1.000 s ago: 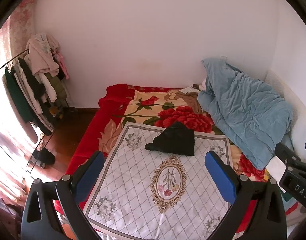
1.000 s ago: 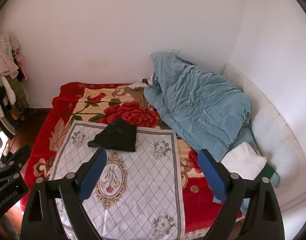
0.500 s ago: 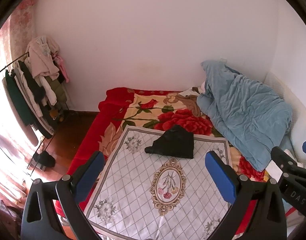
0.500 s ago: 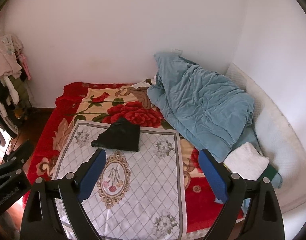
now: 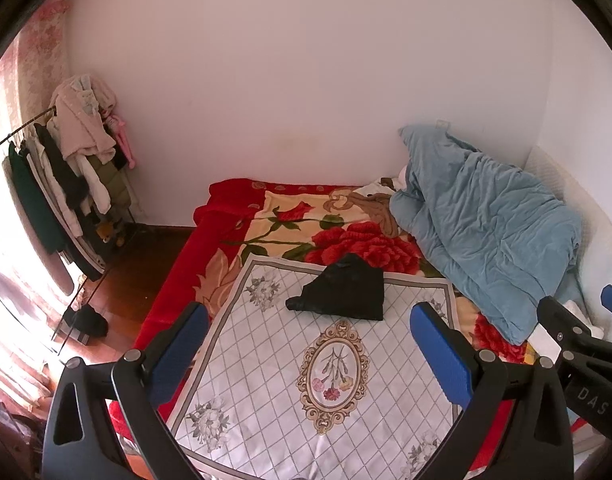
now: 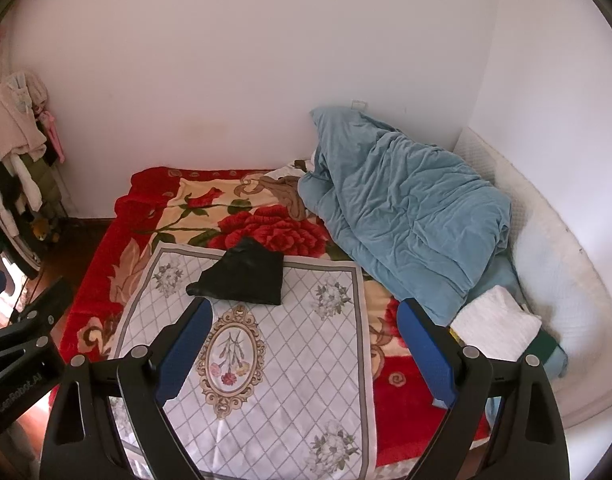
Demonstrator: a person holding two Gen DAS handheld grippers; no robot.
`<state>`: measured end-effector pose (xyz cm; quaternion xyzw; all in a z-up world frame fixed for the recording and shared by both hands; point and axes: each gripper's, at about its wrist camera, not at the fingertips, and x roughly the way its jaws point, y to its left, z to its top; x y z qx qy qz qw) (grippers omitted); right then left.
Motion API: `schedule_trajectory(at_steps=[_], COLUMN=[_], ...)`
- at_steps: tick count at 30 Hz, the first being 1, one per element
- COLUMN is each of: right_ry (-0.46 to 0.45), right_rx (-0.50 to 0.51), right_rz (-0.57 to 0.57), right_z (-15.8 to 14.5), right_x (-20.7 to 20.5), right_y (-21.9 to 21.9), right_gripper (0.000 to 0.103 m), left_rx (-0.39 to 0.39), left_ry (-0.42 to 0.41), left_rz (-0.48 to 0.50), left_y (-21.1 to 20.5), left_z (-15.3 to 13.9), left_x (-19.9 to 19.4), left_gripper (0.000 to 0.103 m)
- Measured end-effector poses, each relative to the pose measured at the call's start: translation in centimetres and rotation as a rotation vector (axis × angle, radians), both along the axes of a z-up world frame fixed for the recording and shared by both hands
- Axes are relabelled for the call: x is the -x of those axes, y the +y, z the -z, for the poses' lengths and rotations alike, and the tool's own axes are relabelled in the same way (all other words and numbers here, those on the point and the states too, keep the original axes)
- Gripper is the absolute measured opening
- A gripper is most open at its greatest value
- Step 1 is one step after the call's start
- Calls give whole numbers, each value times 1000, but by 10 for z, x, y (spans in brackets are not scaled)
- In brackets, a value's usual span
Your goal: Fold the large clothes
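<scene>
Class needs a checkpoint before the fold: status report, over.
Left gripper open, empty. Right gripper open, empty. Black garment lies bunched on the white cloth, untouched. Blue quilt heaped beside it, apart.

Ahead of left gripper [image 5: 308,330]: bare white quilted cloth [image 5: 266,384], flat, up to the black garment [image 5: 342,292].
Right of it: right gripper [image 5: 578,344] near; heaped blue duvet [image 5: 486,232] behind.
Left of it: clothes rack [image 5: 54,184] well apart across open floor.
Right of right gripper [image 6: 304,328]: folded white towel [image 6: 496,328] near the fingertip.
</scene>
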<state>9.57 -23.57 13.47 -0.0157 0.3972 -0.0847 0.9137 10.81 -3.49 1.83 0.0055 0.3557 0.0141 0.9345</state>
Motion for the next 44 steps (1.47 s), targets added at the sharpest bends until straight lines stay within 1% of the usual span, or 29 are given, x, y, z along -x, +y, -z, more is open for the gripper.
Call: schedule_trajectory(at_steps=[25, 30, 44], right_ry=[-2, -1, -4], right_rx=[-6, -8, -12], right_rz=[-7, -10, 1], right_z=[-1, -2, -2], right_x=[-1, -6, 1], right_y=[8, 17, 17], right_gripper=[95, 95, 95], left_rx=[-6, -6, -3], left_ry=[-8, -8, -9], left_rz=[5, 4, 2], left_y=[-5, -4, -3], left_z=[-6, -5, -7], left_x=[-5, -5, -4], left_gripper=[103, 103, 103])
